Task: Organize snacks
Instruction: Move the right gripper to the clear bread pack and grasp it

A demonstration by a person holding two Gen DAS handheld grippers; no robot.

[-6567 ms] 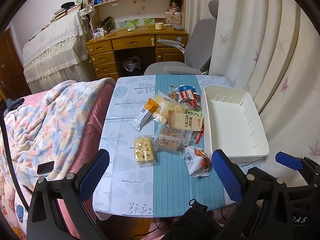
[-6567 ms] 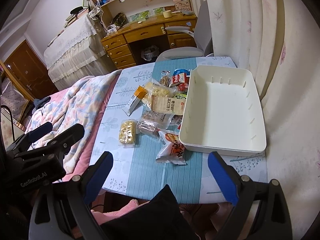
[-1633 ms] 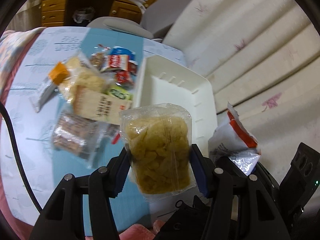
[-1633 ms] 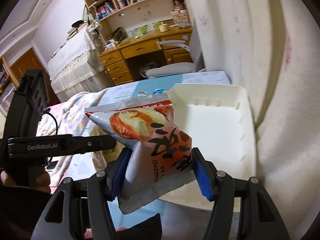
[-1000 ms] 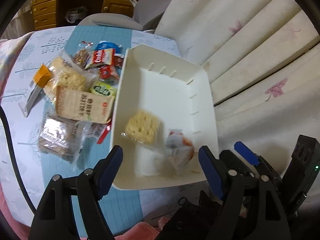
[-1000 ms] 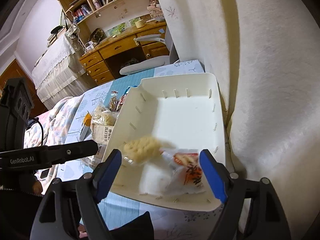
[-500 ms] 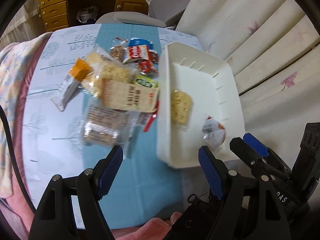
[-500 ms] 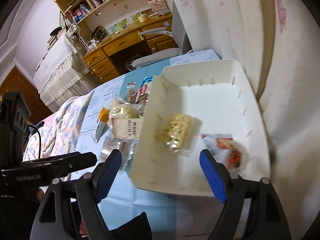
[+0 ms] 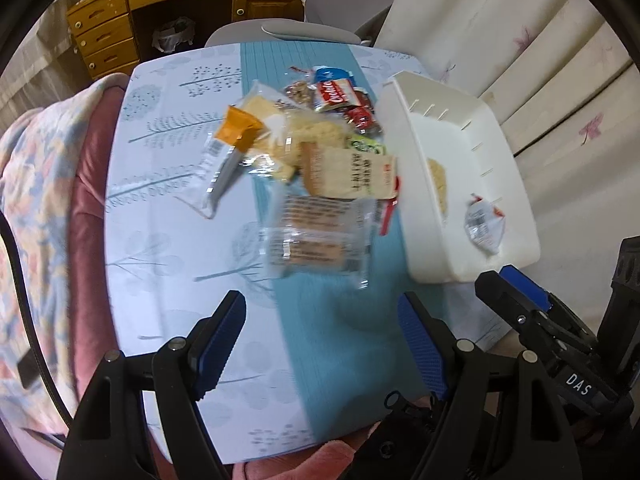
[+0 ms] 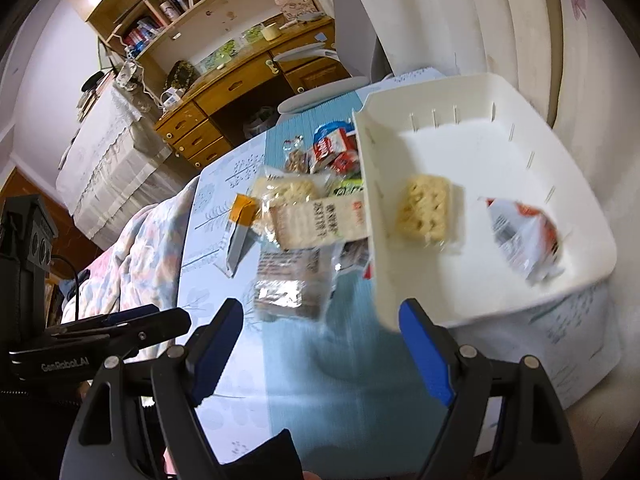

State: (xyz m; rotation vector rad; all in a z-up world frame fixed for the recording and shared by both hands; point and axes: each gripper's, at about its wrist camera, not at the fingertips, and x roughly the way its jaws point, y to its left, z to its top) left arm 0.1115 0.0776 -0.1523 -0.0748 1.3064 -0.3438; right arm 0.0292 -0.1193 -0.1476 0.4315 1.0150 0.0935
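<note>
A white bin [image 9: 416, 236] [image 10: 384, 264] stands on the table's right side. Inside it lie a clear pack of yellow crackers [image 10: 423, 208] [image 9: 439, 184] and a red-and-white snack bag [image 10: 520, 236] [image 9: 482, 226]. A pile of snack packs [image 9: 320, 168] [image 10: 308, 216] covers the blue runner left of the bin; nearest me is a clear pack of brown biscuits [image 9: 316, 240] [image 10: 286, 280]. My left gripper [image 9: 320, 340] hangs open and empty above the runner in front of that pack. My right gripper [image 10: 320, 344] is open and empty too, at the bin's near left corner.
A flowered quilt [image 9: 36, 200] lies on a bed along the table's left edge. A grey chair [image 9: 280, 32] and a wooden desk [image 9: 172, 4] stand beyond the table. Curtains [image 9: 540, 80] hang close behind the bin. The other gripper [image 9: 536, 320] shows at lower right.
Both grippers have swung left, away from above the bin toward the snack pile. The cracker pack and the red bag stay in the bin where they dropped.
</note>
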